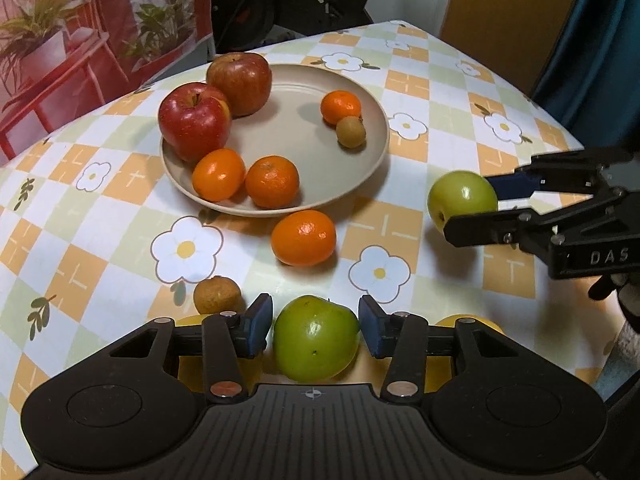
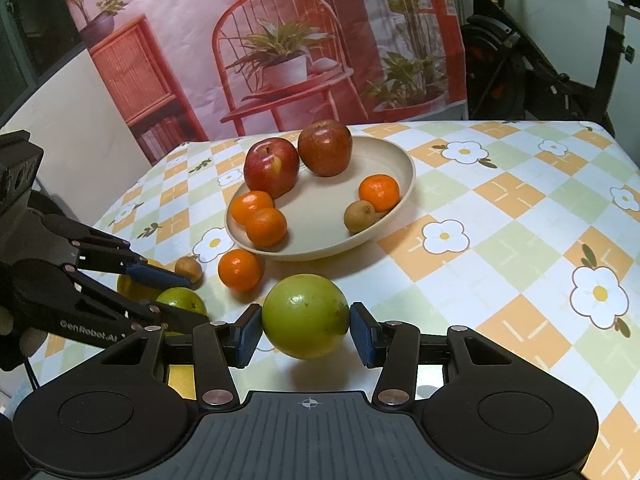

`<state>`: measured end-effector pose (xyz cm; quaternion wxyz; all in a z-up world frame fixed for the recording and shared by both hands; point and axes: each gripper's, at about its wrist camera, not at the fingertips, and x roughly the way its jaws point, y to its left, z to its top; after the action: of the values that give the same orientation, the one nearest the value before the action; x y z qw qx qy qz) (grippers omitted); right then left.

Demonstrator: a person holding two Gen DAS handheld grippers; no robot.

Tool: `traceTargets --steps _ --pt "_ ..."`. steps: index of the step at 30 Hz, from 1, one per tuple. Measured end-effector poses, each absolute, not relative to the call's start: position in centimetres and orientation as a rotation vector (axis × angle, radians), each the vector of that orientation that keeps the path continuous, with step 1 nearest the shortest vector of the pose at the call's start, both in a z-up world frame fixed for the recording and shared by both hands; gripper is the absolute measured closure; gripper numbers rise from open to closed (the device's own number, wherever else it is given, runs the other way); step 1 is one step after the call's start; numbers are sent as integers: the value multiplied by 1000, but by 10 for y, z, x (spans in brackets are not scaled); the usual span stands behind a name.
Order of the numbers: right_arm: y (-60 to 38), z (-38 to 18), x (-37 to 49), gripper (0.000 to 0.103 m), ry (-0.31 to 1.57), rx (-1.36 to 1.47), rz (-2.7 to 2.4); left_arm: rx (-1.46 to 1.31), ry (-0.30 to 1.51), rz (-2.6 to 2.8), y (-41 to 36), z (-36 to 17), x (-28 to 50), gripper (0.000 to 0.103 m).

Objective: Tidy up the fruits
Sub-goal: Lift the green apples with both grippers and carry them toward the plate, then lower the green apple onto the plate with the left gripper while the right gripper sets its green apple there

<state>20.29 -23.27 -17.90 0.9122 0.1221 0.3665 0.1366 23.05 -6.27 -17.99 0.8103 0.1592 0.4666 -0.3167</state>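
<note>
A beige plate [image 1: 304, 148] [image 2: 396, 156] holds two red apples [image 1: 194, 120] [image 2: 272, 166], three oranges [image 1: 272, 180] and a kiwi [image 1: 351, 131] [image 2: 359, 216]. My left gripper [image 1: 316, 330] is shut on a green apple [image 1: 316, 338], which also shows in the right wrist view [image 2: 182, 300], over yellow fruit. My right gripper [image 2: 306, 330] is shut on another green apple [image 2: 306, 316] [image 1: 462, 196], lifted above the cloth. A loose orange [image 1: 304, 238] [image 2: 240, 270] and a small brown fruit [image 1: 216, 294] [image 2: 188, 268] lie on the tablecloth.
The table has a checked flower tablecloth [image 2: 500, 220]. A printed backdrop [image 2: 260, 40] hangs behind it. An exercise bike [image 2: 540, 60] stands at the back right. The table's edges lie near on the left and far side.
</note>
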Motion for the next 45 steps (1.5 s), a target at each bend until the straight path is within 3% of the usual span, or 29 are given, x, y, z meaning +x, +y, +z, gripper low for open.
traceTargets --steps 18,21,22,31,45 --pt "-232 -178 200 59 754 252 280 387 987 -684 -63 -175 215 47" --pt "-232 -178 200 59 754 251 278 391 983 -679 -63 -175 215 50" --pt "-232 -178 200 59 754 252 277 392 977 -666 -62 -175 215 55" --pt "-231 -173 197 59 744 245 275 320 974 -667 -57 -173 219 56" --pt "-253 -128 216 59 641 216 242 155 818 -618 -43 -114 243 56"
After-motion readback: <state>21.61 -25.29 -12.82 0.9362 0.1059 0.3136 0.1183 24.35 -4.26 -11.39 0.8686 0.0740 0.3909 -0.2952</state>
